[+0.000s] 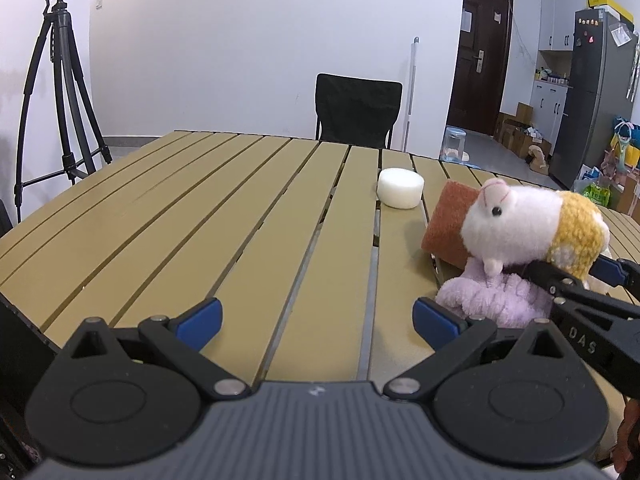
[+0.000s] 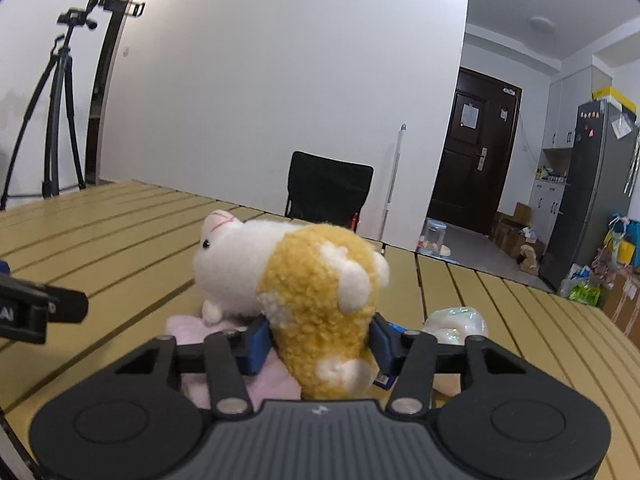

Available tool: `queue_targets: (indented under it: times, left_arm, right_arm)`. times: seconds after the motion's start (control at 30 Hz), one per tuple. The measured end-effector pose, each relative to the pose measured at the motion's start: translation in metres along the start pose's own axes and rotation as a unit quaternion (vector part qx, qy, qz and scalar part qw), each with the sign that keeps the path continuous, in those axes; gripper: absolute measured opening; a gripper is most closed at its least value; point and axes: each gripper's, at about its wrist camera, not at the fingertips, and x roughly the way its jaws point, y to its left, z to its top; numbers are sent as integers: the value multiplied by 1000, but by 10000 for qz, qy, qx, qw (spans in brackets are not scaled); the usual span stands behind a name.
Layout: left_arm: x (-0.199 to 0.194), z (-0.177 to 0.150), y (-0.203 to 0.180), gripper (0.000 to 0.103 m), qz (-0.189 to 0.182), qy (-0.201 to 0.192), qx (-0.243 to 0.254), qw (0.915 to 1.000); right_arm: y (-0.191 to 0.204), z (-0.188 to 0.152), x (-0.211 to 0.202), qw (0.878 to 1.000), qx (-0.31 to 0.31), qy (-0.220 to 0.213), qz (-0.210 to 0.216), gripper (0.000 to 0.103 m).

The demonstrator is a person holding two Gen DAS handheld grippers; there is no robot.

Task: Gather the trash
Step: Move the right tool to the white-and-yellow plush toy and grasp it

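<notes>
A white and yellow plush toy (image 1: 520,224) (image 2: 312,280) is at the table's right side, above a lilac fluffy cloth (image 1: 488,296) (image 2: 188,328). My right gripper (image 2: 320,344) (image 1: 572,270) is shut on the toy's yellow body, a blue pad pressing into each side. A brown sponge block (image 1: 448,224) leans behind the toy. Further back lies a white round foam puck (image 1: 401,188). A crumpled shiny wrapper (image 2: 456,322) sits just right of the toy. My left gripper (image 1: 316,316) hovers open over bare slats, left of the cloth, with nothing between its fingers.
The tan slatted table (image 1: 200,220) stretches away to the left and back. A black chair (image 1: 358,108) stands at the far edge and a tripod (image 1: 60,80) stands beyond the left corner. A fridge and boxes are far right.
</notes>
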Motion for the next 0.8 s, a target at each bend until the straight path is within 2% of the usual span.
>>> queue_targets:
  times: [0.4,0.57,0.8]
  left_arm:
    - [-4,0,-15,103,-185,-60,0,9998]
    - [-9,0,-29,103,-332,-122,12,9994]
    - [-10,0,-50,103,-558,-151,10,9983]
  right_arm:
    - [-27,-6,-27,9982,474,-363,95,45]
    - [-46,-11,-36,9967,670,-461,-36,45]
    - [-66,-20,-44,9956,829,-384,-224,45]
